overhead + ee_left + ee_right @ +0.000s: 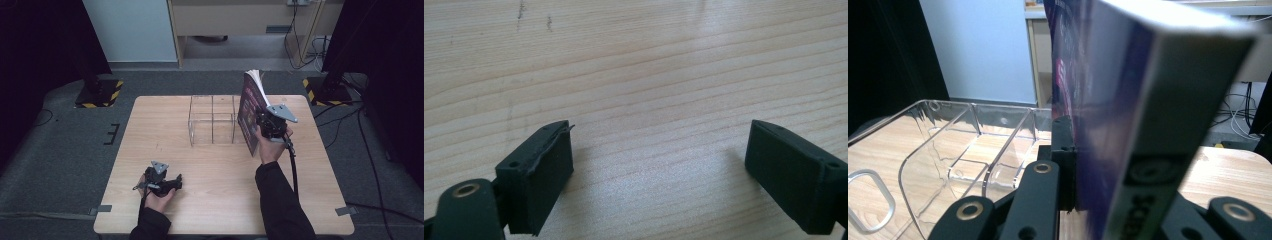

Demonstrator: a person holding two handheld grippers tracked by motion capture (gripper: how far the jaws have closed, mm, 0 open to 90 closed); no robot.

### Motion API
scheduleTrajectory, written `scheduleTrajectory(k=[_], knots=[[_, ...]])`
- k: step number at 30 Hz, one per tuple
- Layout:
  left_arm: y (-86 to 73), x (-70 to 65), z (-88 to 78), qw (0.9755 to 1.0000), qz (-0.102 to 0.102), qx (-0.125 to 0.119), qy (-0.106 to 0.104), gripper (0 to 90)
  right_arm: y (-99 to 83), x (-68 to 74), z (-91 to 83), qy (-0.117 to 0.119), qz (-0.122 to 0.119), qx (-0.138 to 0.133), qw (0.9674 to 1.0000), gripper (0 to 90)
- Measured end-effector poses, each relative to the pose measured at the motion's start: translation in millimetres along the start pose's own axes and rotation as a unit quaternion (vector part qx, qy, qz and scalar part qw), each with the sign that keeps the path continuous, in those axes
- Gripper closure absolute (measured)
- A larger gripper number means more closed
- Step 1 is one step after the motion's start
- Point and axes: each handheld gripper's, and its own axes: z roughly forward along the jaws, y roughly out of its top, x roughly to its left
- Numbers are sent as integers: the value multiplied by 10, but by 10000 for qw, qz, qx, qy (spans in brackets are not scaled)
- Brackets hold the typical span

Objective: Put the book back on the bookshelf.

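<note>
Nearest the person, the left gripper rests on the wooden table, well short of the clear acrylic organizer, its jaws spread wide with only bare wood between them. Farther out, the right gripper has its jaws clamped on a book with a dark purple cover, held upright just to the right of the organizer; whether its lower edge touches the table I cannot tell.

The book looks like a thick paperback: fairly heavy for a pinch, stiff across the closed block, but with a glossy cover that could slide and pages that fan loose at the top. Gripping low near the spine, as the right gripper view shows, should keep the block together.

The organizer's thin dividers and rim leave narrow slots, so the book must stay vertical to enter. To the organizer's right and in front of it the table lies open; behind it the far edge is near.
</note>
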Motion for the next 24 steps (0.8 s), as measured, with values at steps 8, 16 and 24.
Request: scheduleTrajectory(k=[8,16,24], knots=[[0,0,0,10000,0,0,0,111,21,-9,-2,-57,-28,105,9999,806],[0,-1,0,10000,2,0,0,110,28,-36,-16,-127,-90,173,9997,743],[0,-1,0,10000,4,1,0,110,31,-65,-17,-159,-155,195,9996,644]])
